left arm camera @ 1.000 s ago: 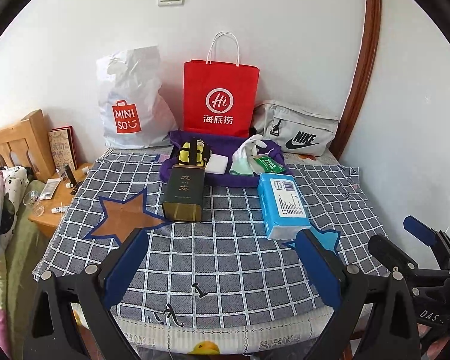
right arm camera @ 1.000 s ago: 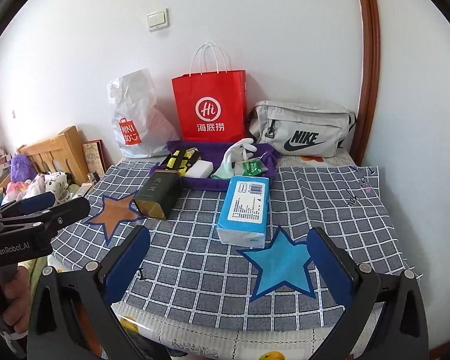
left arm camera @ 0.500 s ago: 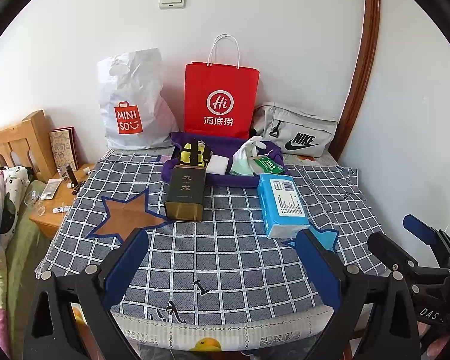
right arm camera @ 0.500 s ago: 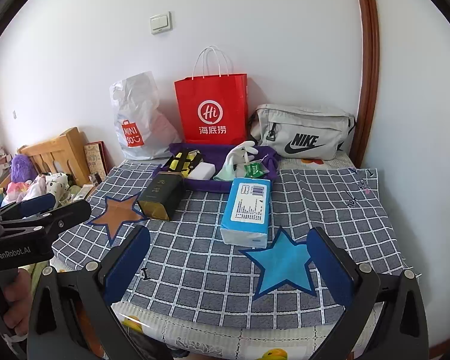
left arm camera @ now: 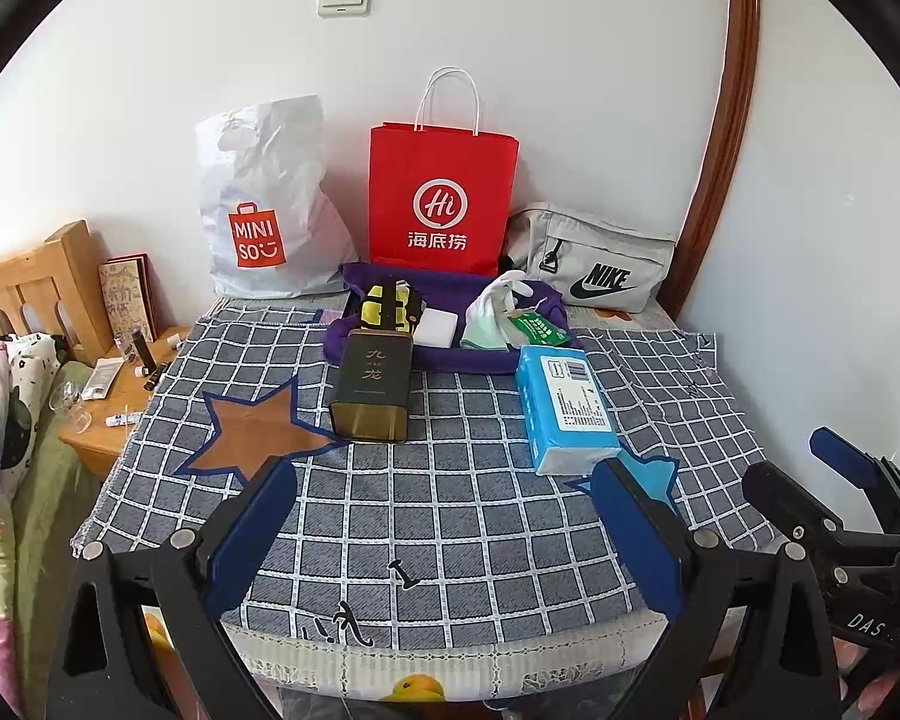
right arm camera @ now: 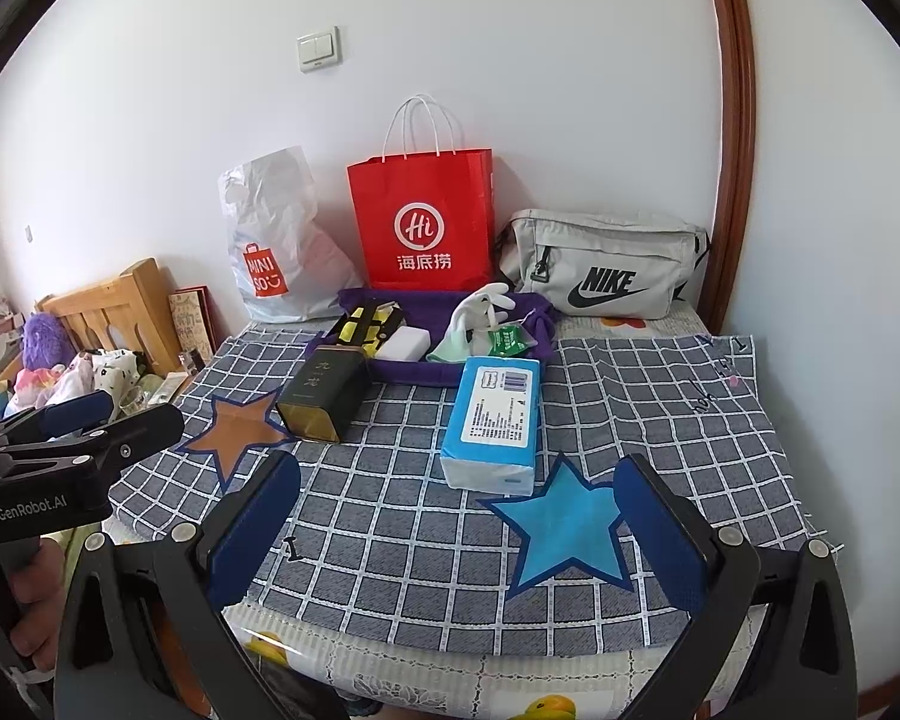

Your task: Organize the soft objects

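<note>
- The blue tissue pack (right arm camera: 493, 420) lies flat on the checked cloth (right arm camera: 660, 420) that covers the table, its near end just behind the blue star patch (right arm camera: 561, 531).
- Behind the tissue pack sits the purple tray (right arm camera: 402, 369), almost touching the pack's far end. It holds a white glove (right arm camera: 480, 306), a pale green cloth (right arm camera: 453, 349), a small green packet (right arm camera: 506, 341), a white block (right arm camera: 403, 343) and a yellow-and-black item (right arm camera: 363, 324).
- Left of the tissue pack a dark tin (right arm camera: 324, 393) with gold characters lies on its side, its far end against the tray's front wall and its near end beside the brown star patch (right arm camera: 234, 429).
- Behind the tray, against the wall, stand a white plastic bag (right arm camera: 276, 240), a red paper bag (right arm camera: 423, 222) and a grey waist bag (right arm camera: 600, 264), left to right.
- The right hand-held gripper (right arm camera: 456, 534) hovers over the table's near edge, in front of the tissue pack, fingers spread wide and holding nothing; the blue star lies between its pads.
- The left hand-held gripper (left arm camera: 444, 534) hovers at the same near edge, to the left of the pack, also spread wide and empty.
- Far left of the tissue pack, past the table, I see a wooden nightstand (left arm camera: 114, 414) with small bottles on it and a wooden bed frame (left arm camera: 30, 282).
</note>
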`<state>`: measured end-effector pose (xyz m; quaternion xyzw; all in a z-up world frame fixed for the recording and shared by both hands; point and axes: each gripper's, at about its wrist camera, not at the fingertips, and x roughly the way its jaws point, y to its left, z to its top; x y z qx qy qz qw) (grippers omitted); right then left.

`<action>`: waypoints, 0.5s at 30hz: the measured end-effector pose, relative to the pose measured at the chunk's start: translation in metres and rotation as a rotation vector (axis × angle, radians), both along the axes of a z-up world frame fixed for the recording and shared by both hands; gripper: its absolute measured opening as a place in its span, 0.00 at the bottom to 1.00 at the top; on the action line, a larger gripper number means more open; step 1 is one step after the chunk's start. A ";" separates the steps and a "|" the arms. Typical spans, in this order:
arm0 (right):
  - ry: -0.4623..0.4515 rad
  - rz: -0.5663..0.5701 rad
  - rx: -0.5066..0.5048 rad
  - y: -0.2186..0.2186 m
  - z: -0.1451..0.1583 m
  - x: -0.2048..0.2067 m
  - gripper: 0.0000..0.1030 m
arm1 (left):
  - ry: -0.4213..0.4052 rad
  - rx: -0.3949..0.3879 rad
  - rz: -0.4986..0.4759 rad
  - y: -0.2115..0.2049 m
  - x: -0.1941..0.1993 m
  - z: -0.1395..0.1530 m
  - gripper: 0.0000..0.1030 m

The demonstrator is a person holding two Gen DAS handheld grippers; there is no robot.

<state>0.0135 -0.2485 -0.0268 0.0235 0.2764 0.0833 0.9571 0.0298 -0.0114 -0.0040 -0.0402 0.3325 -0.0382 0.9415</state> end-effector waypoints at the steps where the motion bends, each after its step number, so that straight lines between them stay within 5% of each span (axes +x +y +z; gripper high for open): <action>1: 0.001 -0.001 0.001 0.000 0.000 0.000 1.00 | 0.000 -0.001 -0.001 0.000 0.000 0.000 0.96; 15: 0.004 0.004 0.005 0.003 0.000 0.001 1.00 | 0.001 -0.002 -0.001 0.001 0.000 0.000 0.96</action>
